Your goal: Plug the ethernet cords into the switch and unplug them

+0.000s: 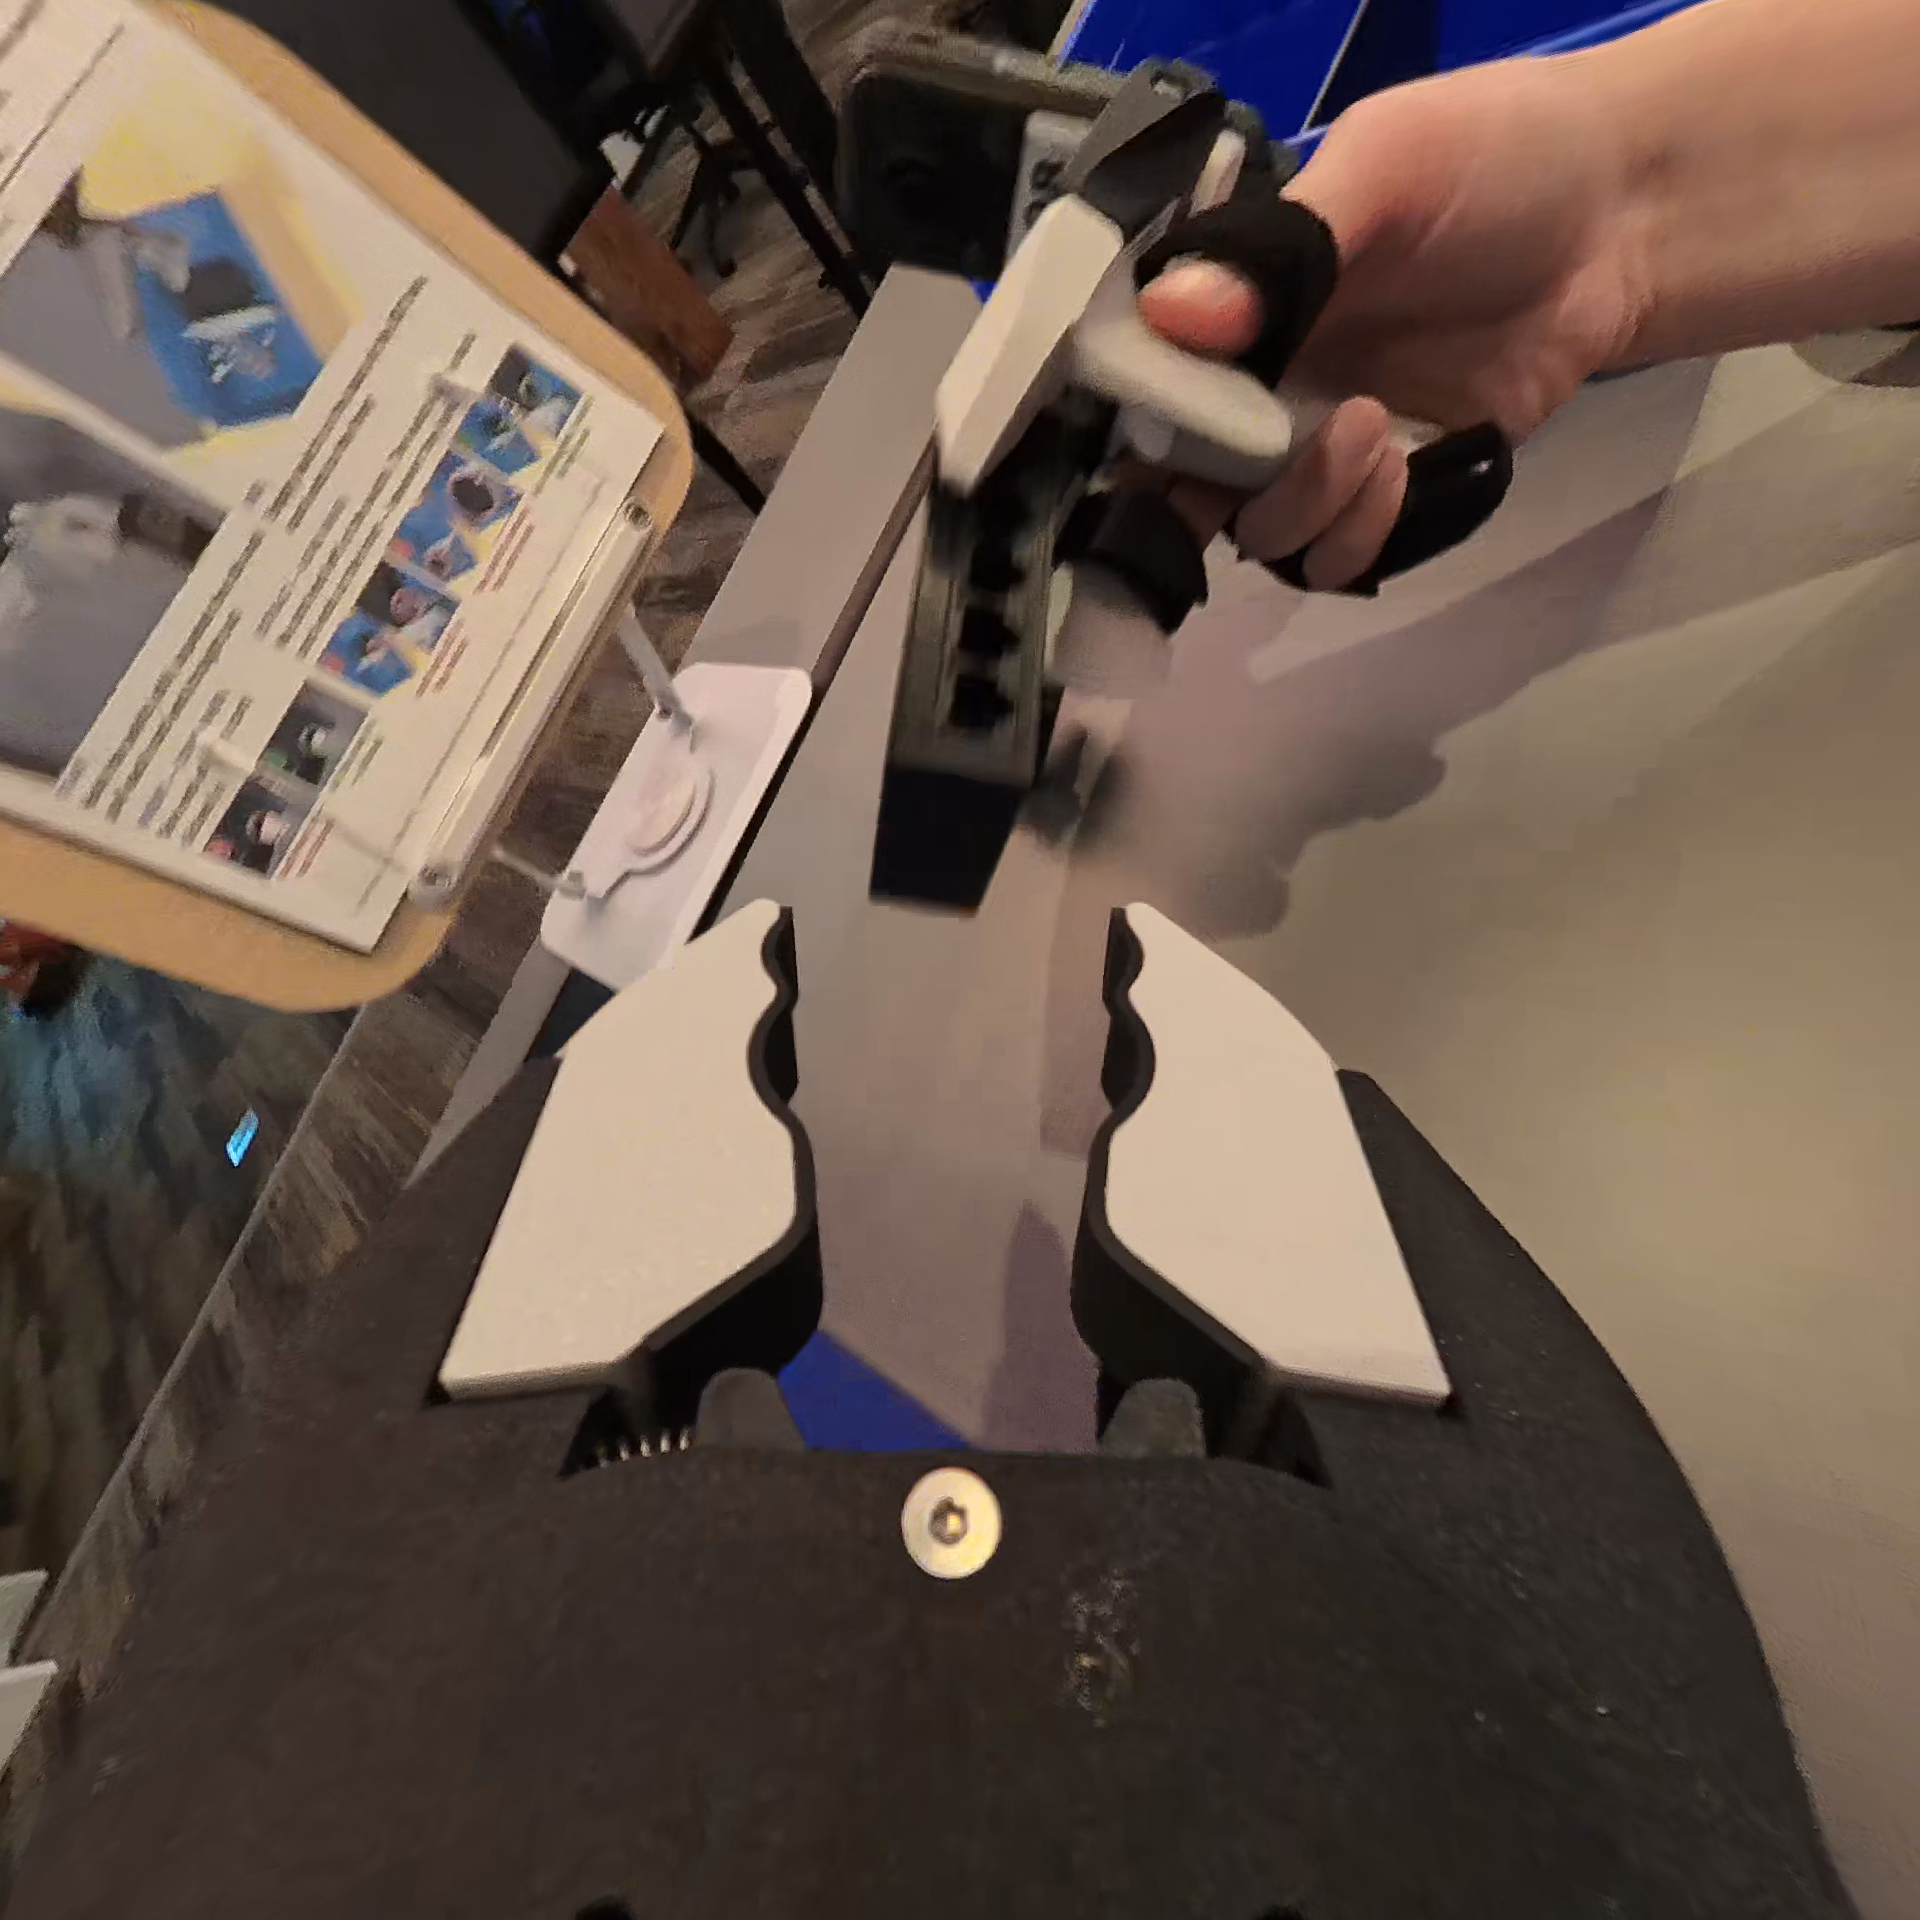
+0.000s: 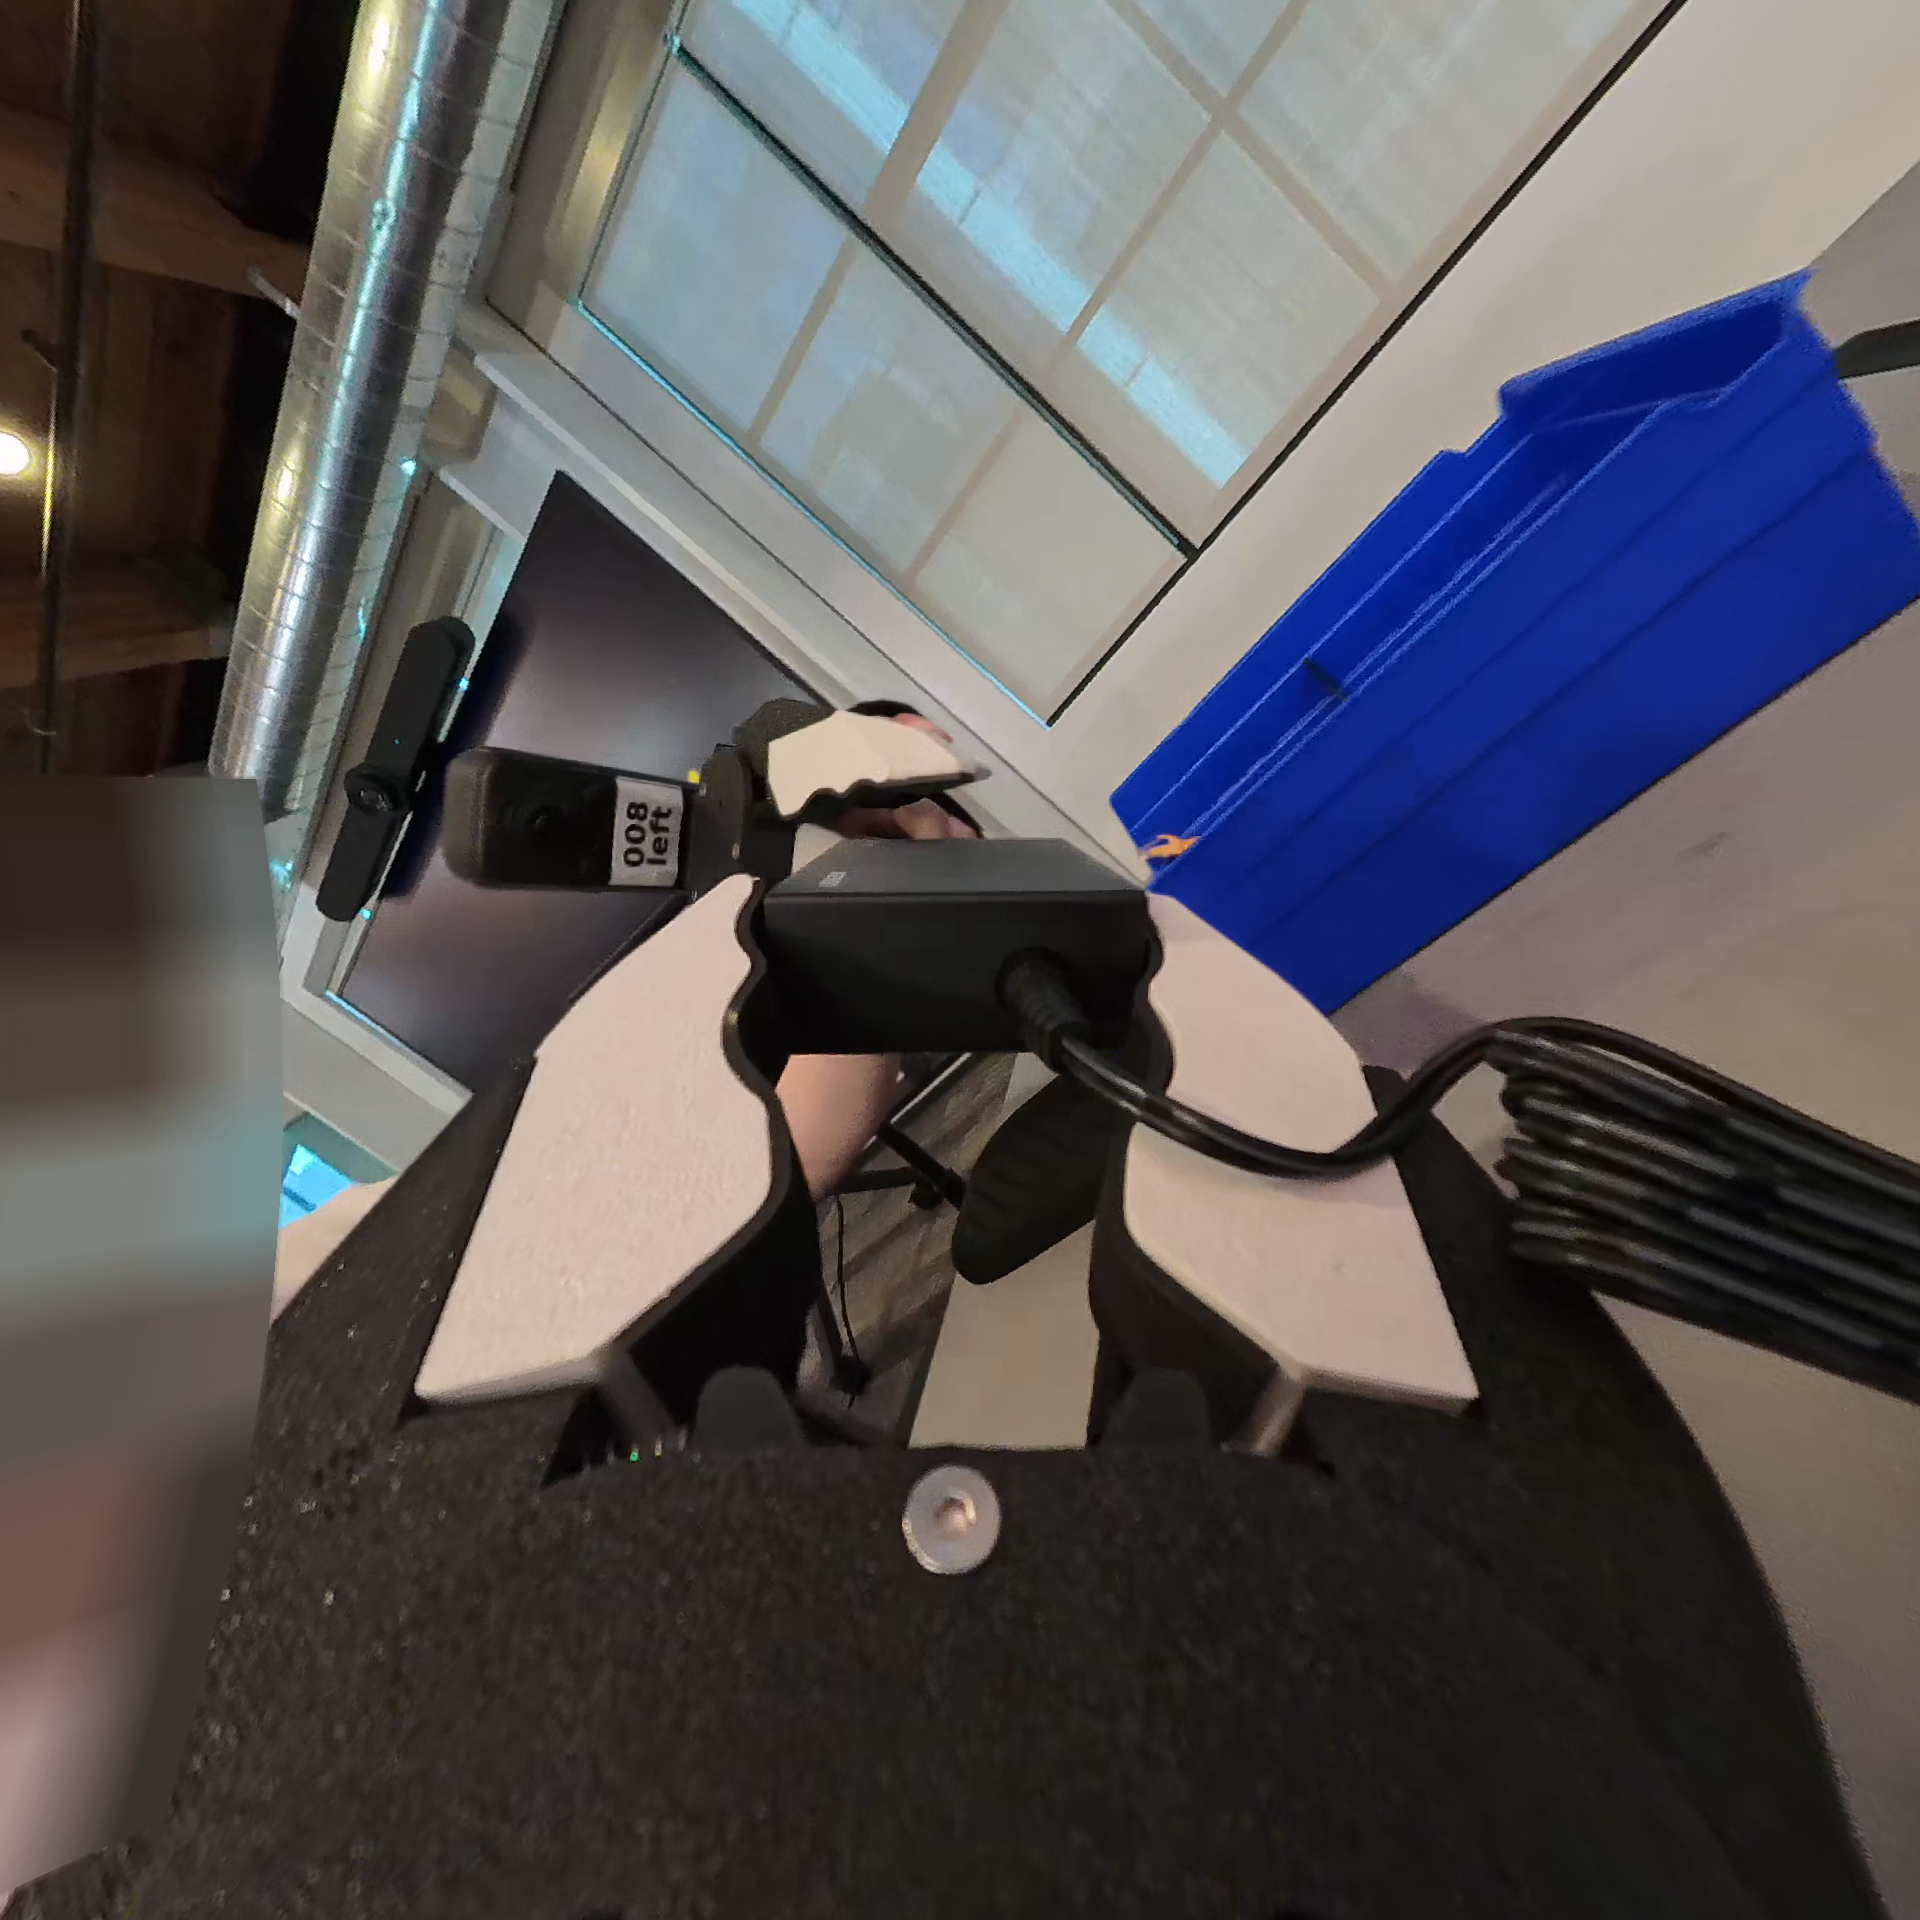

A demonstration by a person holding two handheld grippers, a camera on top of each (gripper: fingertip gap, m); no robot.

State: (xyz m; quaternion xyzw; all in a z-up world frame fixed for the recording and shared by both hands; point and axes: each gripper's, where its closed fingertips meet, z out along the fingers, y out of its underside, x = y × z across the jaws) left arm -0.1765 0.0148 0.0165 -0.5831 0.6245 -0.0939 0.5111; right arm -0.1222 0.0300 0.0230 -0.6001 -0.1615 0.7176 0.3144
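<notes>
Right gripper (image 2: 951, 935) clamped on black switch (image 2: 956, 951), both pads pressing its 2 ends, switch lifted above grey table (image 1: 1558, 1039) (black power cord (image 2: 1247, 1127) trailing off its back), left gripper (image 1: 948, 925) wide open, nothing between its fingers, just short of switch, blue bin (image 2: 1558, 675) beyond.

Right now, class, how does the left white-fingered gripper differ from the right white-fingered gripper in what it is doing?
1. The right gripper is clamped on the black box-shaped switch; the left gripper holds nothing.
2. The left gripper's fingers stand apart over the bare grey table, short of the switch; the right gripper's fingers press its two ends, lifting it.
Both have white fingers with black wavy pads.
</notes>
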